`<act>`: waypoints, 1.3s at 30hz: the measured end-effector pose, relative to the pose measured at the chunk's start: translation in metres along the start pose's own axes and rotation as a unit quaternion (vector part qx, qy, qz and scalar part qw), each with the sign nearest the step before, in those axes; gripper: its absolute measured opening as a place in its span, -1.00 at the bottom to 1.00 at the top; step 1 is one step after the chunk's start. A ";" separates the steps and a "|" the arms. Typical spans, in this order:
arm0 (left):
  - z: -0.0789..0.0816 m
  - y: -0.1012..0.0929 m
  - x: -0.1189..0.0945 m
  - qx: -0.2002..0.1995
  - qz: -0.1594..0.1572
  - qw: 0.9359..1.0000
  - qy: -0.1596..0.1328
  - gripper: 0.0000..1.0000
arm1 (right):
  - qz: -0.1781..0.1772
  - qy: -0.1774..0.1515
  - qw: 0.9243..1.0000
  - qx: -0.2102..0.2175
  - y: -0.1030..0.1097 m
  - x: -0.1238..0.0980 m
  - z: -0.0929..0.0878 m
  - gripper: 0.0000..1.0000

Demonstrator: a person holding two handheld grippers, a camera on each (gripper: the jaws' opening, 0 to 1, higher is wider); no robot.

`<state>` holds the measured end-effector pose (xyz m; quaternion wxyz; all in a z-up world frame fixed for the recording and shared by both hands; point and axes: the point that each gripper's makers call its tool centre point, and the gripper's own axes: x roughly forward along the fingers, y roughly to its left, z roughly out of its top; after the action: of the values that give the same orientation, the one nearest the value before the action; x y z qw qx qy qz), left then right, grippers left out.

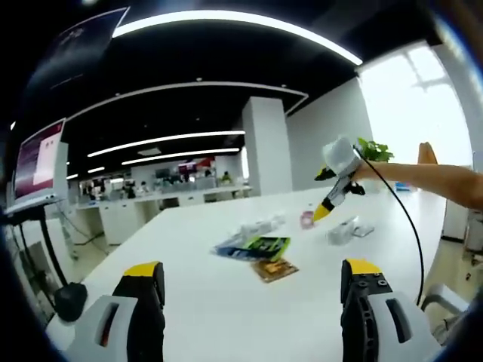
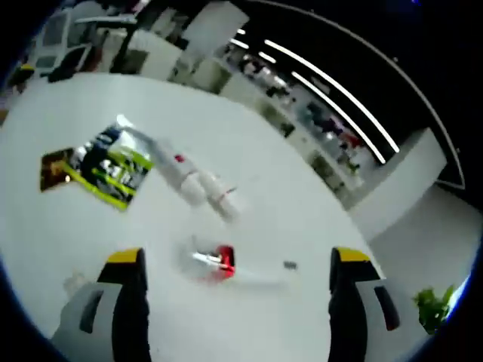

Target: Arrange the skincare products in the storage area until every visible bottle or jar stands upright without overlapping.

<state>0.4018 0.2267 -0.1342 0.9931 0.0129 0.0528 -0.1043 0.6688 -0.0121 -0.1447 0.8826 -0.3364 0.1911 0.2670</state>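
White table, wide bare margins around scattered products.

A green and black packet lies flat on the big white table, just beside a small brown card. A leafy green plant stands far back.

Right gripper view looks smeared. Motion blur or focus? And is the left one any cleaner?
Right gripper view: motion blur, the white bottles and the red-capped item streak. Left gripper view: sharper, but the window blows out with glare, and the fisheye bends the ceiling lights.
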 end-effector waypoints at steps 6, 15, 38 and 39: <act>-0.003 -0.002 0.000 -0.001 -0.002 1.000 0.003 0.99 | -0.093 -0.013 0.986 0.138 -0.015 0.018 -0.008 1.00; -0.001 0.000 -0.001 -0.005 0.001 1.000 -0.001 0.99 | -0.093 0.015 0.957 0.274 -0.007 0.043 -0.025 1.00; -0.007 -0.006 0.002 0.006 -0.002 1.000 0.012 0.98 | -0.065 0.051 0.946 0.313 -0.003 0.034 -0.064 -0.26; -0.008 -0.006 0.002 0.007 -0.002 1.000 0.013 0.98 | -0.067 0.051 0.947 0.309 -0.004 0.033 -0.066 -0.29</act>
<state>0.4016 0.2205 -0.1422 0.9920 0.0213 0.0651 -0.1064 0.6866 -0.0494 -0.2059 0.9481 -0.0727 0.2863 0.1174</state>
